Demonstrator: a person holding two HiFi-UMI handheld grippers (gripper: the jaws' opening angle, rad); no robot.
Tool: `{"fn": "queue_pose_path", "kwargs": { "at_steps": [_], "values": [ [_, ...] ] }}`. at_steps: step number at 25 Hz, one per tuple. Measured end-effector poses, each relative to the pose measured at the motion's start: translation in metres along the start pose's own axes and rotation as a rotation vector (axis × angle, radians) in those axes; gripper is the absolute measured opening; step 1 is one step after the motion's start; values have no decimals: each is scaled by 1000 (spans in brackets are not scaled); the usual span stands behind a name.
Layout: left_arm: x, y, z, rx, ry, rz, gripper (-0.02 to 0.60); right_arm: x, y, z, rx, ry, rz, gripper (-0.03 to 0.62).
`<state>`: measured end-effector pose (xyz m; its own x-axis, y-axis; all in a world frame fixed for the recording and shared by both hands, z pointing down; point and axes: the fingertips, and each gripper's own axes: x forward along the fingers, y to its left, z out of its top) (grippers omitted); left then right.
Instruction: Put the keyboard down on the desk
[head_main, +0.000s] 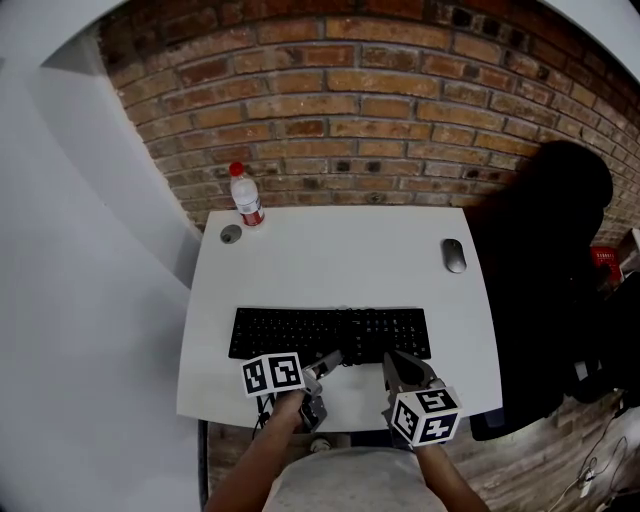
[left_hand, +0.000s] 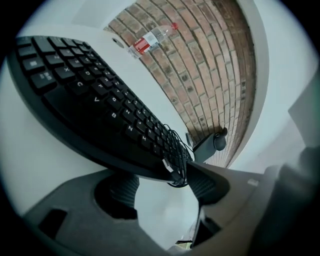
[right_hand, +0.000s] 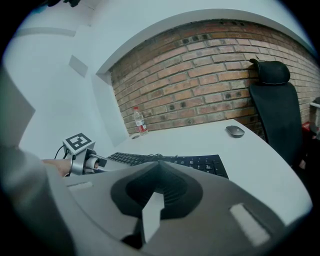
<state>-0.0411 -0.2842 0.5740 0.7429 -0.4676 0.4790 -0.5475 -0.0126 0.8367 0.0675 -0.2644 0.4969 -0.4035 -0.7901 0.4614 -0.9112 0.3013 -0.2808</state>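
Observation:
The black keyboard (head_main: 330, 333) lies flat on the white desk (head_main: 330, 255), near its front edge, with a coiled black cable on its keys. My left gripper (head_main: 322, 380) sits just in front of the keyboard's front edge with its jaws wide apart. In the left gripper view the keyboard (left_hand: 90, 100) runs just beyond both pads of that gripper (left_hand: 162, 190), and neither pad presses on it. My right gripper (head_main: 398, 365) hovers at the keyboard's front right. In the right gripper view its jaws (right_hand: 159, 165) meet with nothing between them, the keyboard (right_hand: 170, 161) just ahead.
A water bottle (head_main: 245, 195) with a red cap and a round cable grommet (head_main: 231, 234) stand at the desk's back left. A grey mouse (head_main: 454, 255) lies at the back right. A black office chair (head_main: 540, 260) is beside the desk's right edge, with a brick wall behind.

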Motion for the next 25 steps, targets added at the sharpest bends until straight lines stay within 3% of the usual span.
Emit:
{"fn": "queue_pose_path", "kwargs": {
  "at_steps": [11, 17, 21, 25],
  "values": [
    [-18, 6, -15, 9, -14, 22, 281, -11, 11, -4, 1, -17, 2, 9],
    [-29, -4, -22, 55, -40, 4, 281, -23, 15, -6, -3, -36, -5, 9],
    [-42, -11, -23, 133, -74, 12, 272, -31, 24, -7, -17, -53, -5, 9],
    [-57, -22, -22, 278, -116, 50, 250, -41, 33, -7, -33, -71, -4, 9]
  ]
}}
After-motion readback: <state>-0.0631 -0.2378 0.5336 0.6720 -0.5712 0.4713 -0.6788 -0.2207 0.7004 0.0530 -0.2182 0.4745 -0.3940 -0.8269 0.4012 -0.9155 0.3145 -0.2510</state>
